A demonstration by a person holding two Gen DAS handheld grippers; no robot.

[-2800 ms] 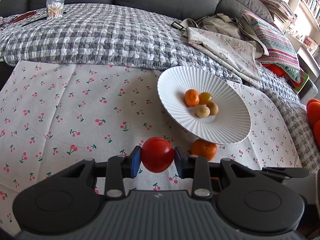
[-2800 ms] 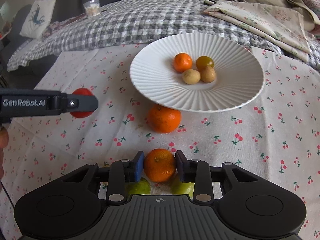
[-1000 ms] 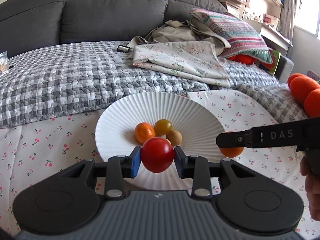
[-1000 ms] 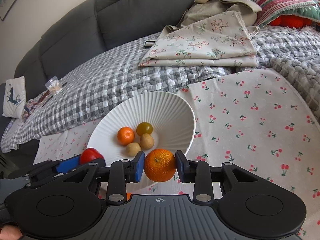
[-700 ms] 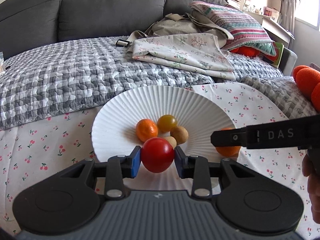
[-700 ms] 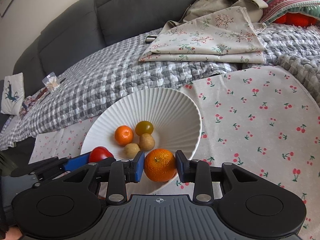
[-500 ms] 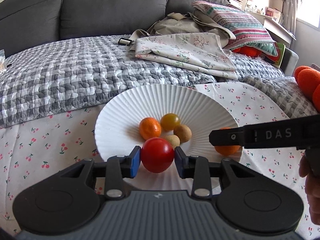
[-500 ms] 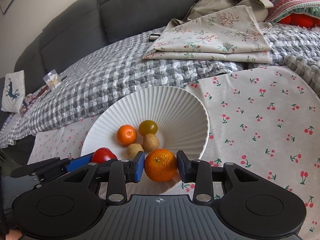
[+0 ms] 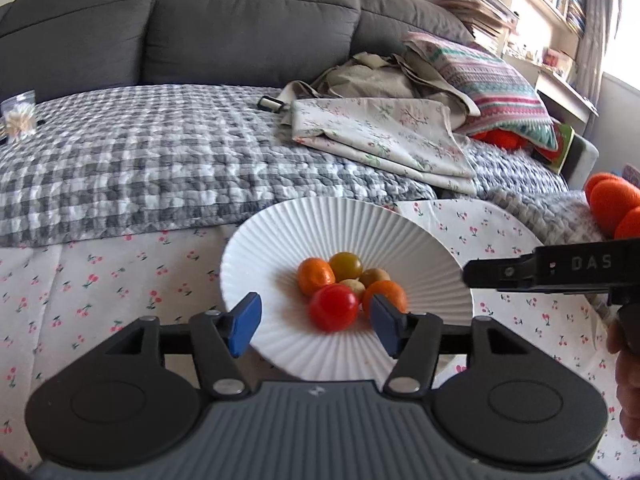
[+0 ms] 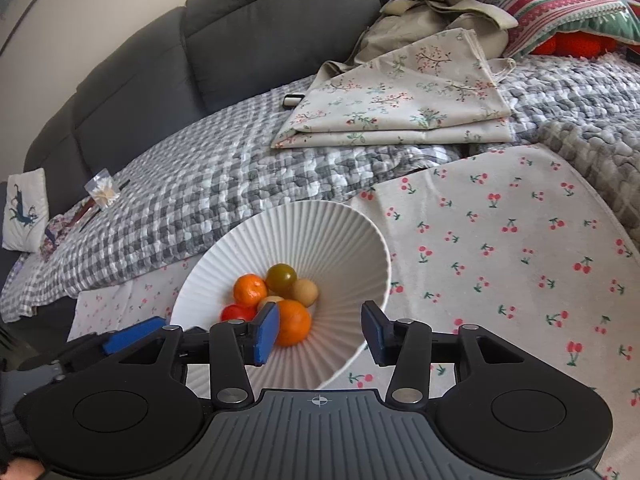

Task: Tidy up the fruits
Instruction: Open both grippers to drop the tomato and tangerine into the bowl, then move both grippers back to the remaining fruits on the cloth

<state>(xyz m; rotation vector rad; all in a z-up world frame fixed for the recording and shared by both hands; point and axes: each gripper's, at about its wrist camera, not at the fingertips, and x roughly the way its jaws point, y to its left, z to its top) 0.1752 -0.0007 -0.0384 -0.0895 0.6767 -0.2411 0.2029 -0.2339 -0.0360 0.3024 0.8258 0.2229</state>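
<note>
A: Left gripper (image 9: 316, 322), right gripper (image 10: 318, 330)?
B: Both jaws opening, nothing pinched; tomato (image 9: 333, 306) and orange (image 10: 293, 322) just released, now in bowl (image 9: 280, 236) near centre, 6 o'clock of the pile; two placed.

A white ribbed plate (image 9: 280, 240) holds a red tomato (image 9: 333, 307), two orange mandarins (image 10: 249, 289), a yellow-green tomato (image 10: 281, 276) and two tan, beige-skinned fruits (image 10: 305, 292). Under it lies a cream cloth (image 10: 500, 240) printed with small red cherries on green stems. Behind, a grey-and-white checked quilt (image 9: 140, 152) covers a dark grey sofa (image 9: 240, 20). The folded fabric (image 10: 400, 108) is beige with a floral sprig print; the cushion (image 9: 492, 80) has pink, teal and white stripes. The gripper pads (image 9: 244, 320) are blue on black bodies.
</note>
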